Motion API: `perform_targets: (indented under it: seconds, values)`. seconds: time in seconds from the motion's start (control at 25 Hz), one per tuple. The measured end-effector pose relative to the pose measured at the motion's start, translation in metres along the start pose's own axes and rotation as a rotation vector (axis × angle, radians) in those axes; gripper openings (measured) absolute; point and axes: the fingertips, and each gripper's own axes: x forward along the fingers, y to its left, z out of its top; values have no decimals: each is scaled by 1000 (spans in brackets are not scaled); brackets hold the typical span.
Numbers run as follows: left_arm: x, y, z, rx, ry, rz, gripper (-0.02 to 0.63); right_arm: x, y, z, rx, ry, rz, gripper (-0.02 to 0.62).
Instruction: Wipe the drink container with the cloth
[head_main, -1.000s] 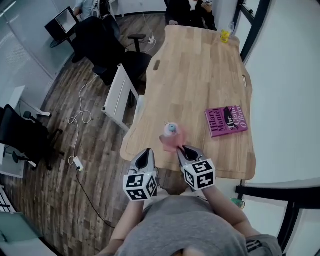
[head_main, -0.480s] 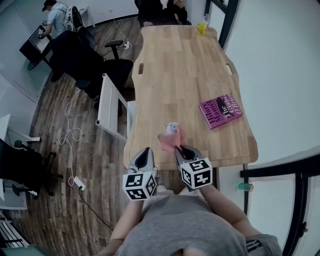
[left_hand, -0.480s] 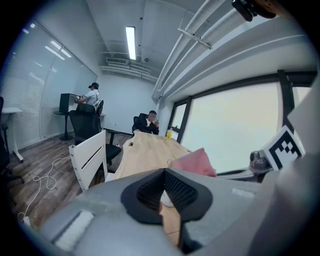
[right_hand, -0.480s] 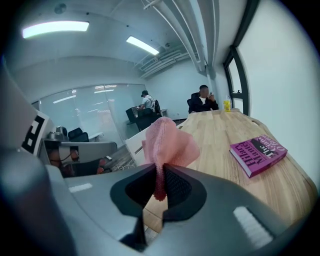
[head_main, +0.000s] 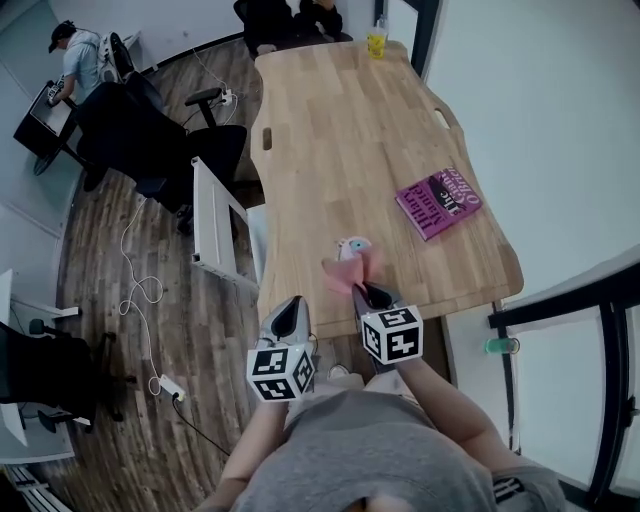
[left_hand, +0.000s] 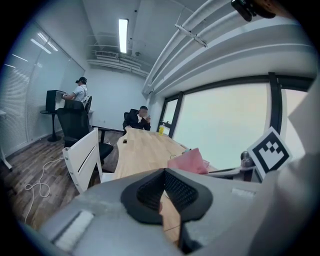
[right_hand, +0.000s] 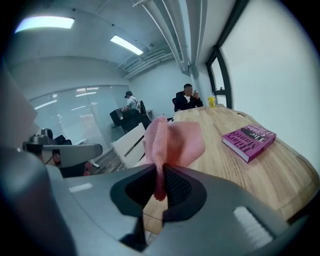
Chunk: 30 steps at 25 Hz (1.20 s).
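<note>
Our right gripper (right_hand: 159, 186) pinches the cloth (right_hand: 172, 140), left gripper (left_hand: 162, 192) closed empty; we'd rub the drink container (head_main: 356, 246) lightly.

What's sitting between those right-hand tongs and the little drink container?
The pink cloth, pinched in the right tongs, lies just before the drink container; the head view shows it.

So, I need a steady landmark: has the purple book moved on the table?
No. The book lies by the same right-hand edge of the table, at the same angle to it; only the camera swung.
</note>
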Motion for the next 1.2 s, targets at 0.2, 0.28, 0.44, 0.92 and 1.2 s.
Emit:
perform_targets:
  seconds: [0.2,0.28,0.44,0.92,1.2]
  values:
    - [-1,4,-5,7,22,-36,0,12,-4,-4,49,8,-56,32]
    - [-3,7,-9,4,29,-44,0,16,-5,-7,55,12,-75,32]
    - [-7,15,-17,-10,45,-48,0,24,-5,-16,62,27,-105,32]
    - [-8,18,-34,-31,74,-64,0,45,-19,-45,77,96,-160,32]
    - [-6,19,-38,-35,84,-68,0,57,-28,-62,83,140,-179,33]
